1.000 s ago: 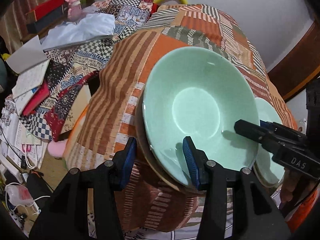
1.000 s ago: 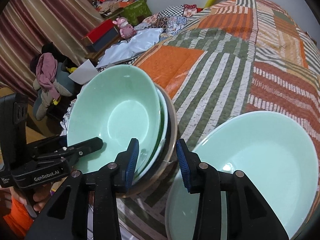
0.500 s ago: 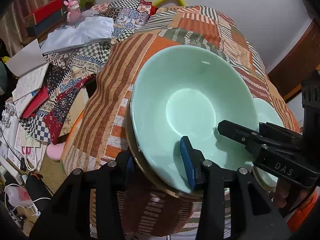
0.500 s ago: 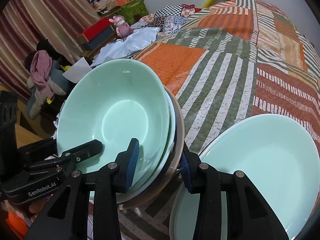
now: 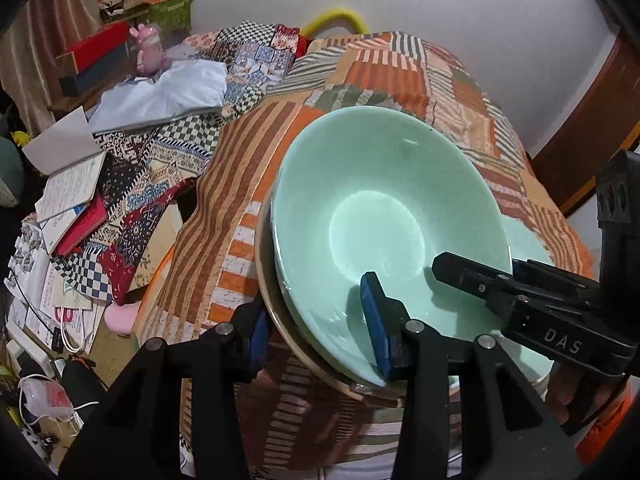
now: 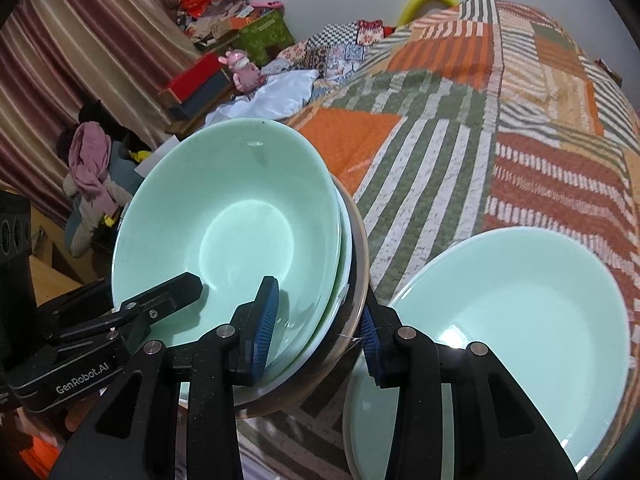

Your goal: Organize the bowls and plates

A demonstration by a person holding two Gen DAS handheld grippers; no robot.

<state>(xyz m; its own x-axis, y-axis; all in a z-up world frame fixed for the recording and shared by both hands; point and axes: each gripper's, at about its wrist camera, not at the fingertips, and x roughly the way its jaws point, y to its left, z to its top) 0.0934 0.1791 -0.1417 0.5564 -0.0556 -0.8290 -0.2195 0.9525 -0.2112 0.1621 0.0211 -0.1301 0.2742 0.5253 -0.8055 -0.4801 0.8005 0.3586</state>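
Both tools, left [image 5: 318, 322] and right [image 6: 318, 326], wide astride green bowl stack's [image 6: 236, 216] rim; contact unclear

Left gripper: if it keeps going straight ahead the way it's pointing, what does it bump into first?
The left gripper already straddles the near rim of the stack of green bowls, so it would probably meet that rim almost at once, though depth is hard to judge.

A patchwork-quilted bed [image 6: 460, 128] carries a stack of green bowls [image 6: 240, 216], with a green plate [image 6: 520, 312] just beside the stack.
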